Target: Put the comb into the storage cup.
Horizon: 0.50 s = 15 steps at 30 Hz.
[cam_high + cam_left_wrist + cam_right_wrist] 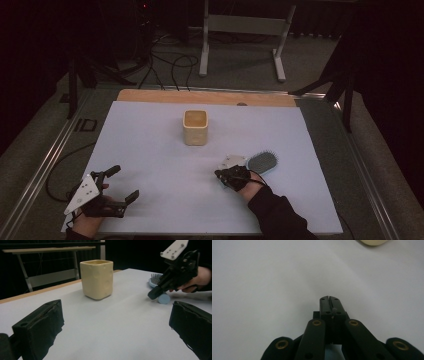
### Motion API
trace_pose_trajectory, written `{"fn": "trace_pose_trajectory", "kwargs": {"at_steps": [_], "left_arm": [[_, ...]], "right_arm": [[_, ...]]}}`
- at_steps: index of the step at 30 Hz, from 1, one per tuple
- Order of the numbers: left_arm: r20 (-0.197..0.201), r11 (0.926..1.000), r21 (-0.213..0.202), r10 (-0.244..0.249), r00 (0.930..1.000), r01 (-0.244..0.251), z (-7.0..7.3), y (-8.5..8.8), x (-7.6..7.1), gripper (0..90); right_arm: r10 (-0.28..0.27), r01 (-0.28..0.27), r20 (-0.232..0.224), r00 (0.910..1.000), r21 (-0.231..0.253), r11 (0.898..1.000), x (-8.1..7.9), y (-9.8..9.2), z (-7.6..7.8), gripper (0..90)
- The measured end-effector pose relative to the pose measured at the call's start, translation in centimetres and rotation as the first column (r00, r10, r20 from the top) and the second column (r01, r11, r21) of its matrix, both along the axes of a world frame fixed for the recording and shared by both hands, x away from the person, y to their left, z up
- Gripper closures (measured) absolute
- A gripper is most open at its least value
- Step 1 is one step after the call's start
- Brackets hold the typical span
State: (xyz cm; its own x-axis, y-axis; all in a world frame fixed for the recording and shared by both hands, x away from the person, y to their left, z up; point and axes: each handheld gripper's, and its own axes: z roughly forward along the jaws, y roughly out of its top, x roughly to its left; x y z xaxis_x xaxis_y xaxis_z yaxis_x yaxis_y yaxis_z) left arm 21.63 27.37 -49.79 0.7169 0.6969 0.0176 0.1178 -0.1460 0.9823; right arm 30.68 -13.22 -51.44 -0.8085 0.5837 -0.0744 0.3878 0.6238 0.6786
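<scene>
A cream square cup [195,127] stands upright in the middle of the white sheet [150,150]. To its right and nearer lies a light blue hairbrush [262,162], bristles up. My right gripper [220,175] is shut with nothing between its jaws and points down at the sheet beside the brush's handle end [164,299]. In the right gripper view the jaws [329,299] meet tip to tip over bare sheet. My left gripper [124,183] stands wide open at the near left corner, and it faces the cup [97,280] from a distance.
A wooden strip [200,96] borders the far edge of the sheet. Beyond it a white metal stand [240,25] and loose cables [170,65] sit on the floor. Metal rails [45,160] run along the table's sides.
</scene>
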Motion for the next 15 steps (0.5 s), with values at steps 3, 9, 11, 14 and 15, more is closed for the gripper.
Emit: {"fn": "trace_pose_trajectory", "kwargs": {"at_steps": [3,9,11,14,15], "left_arm": [[0.0,1.0,0.0,0.0,1.0,0.0,0.0,0.0,0.0,0.0],[-0.001,1.0,-0.002,0.0,1.0,0.0,0.0,0.0,0.0,0.0],[0.0,1.0,0.0,0.0,1.0,0.0,0.0,0.0,0.0,0.0],[0.001,1.0,-0.001,0.0,1.0,0.0,0.0,0.0,0.0,0.0],[0.0,1.0,-0.002,0.0,1.0,0.0,0.0,0.0,0.0,0.0]], "right_arm": [[0.004,-0.004,-0.004,1.0,-0.005,1.0,-0.8,-0.4,0.1,90.0],[0.001,-0.001,-0.006,1.0,-0.008,1.0,-2.4,-1.4,0.2,90.0],[0.001,-0.001,-0.008,1.0,-0.013,1.0,-3.0,-1.8,0.2,90.0],[-0.001,0.001,-0.012,0.9999,-0.02,1.0,-4.0,-2.5,0.3,90.0],[0.0,0.0,-0.017,0.9999,-0.028,1.0,-4.3,-2.8,0.3,90.0]]}}
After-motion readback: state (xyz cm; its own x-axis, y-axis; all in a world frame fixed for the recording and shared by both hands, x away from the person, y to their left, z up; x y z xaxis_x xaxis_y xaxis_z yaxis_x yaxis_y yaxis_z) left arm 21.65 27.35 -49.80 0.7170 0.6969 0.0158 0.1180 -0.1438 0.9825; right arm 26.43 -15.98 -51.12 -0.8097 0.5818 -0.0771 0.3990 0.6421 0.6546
